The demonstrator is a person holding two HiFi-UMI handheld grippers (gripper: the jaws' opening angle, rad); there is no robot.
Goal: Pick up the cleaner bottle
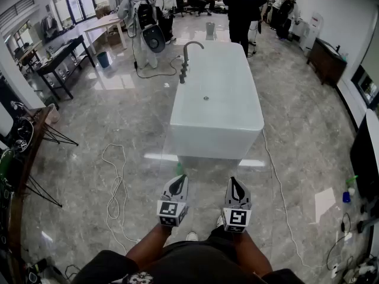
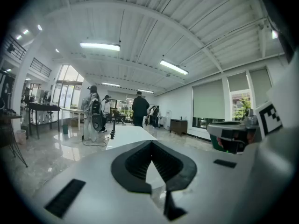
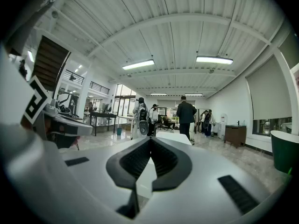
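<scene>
Both grippers are held side by side low in the head view, above the person's knees, pointing at the white bathtub [image 1: 216, 108]. My left gripper [image 1: 177, 182] has its jaws closed to a point with nothing between them, as the left gripper view [image 2: 151, 143] also shows. My right gripper [image 1: 235, 184] looks the same, jaws met and empty [image 3: 150, 140]. A small green object [image 1: 179, 169] stands on the floor by the tub's near end, just past the left gripper; it is too small to identify as the cleaner bottle.
A dark faucet [image 1: 185, 57] rises at the tub's far left. White cables [image 1: 115, 185] loop over the marble floor at left. Green and blue bottles [image 1: 349, 189] sit at the right edge by a dark cabinet [image 1: 362, 152]. Several people [image 1: 240, 5] stand beyond the tub.
</scene>
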